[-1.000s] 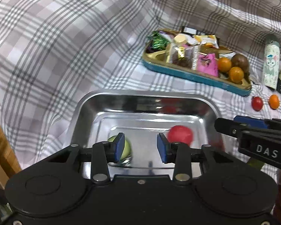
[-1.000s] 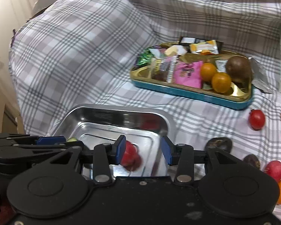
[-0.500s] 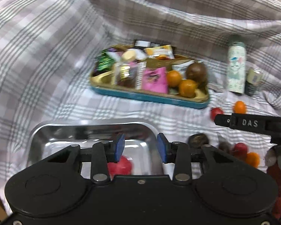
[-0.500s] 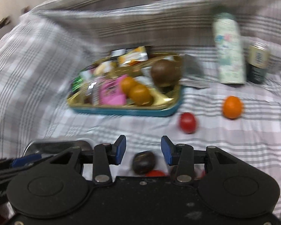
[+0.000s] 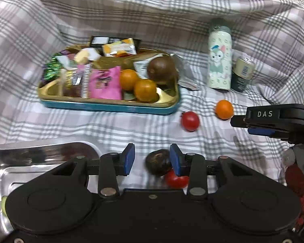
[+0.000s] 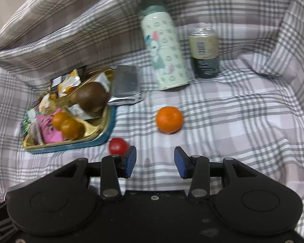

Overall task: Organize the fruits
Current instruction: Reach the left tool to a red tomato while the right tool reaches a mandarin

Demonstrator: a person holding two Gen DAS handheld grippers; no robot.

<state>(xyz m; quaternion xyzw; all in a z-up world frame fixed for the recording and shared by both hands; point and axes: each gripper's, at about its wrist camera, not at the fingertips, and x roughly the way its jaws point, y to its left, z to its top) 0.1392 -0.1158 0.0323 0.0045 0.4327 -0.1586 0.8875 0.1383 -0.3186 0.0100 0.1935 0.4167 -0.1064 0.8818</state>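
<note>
Black left gripper (image 5: 152, 158) & right gripper (image 6: 155, 163): blue pads, "DAS" mark.

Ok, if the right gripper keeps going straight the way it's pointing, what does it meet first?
Probably bare checked cloth: nothing lies between the right gripper's open jaws. Further along that line sits the orange fruit, and the red fruit lies just left of it. Depth is hard to judge.

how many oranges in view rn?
3: two oranges side by side in the snack tray, one orange loose on the cloth before the bottle. Others may be hidden.
</note>
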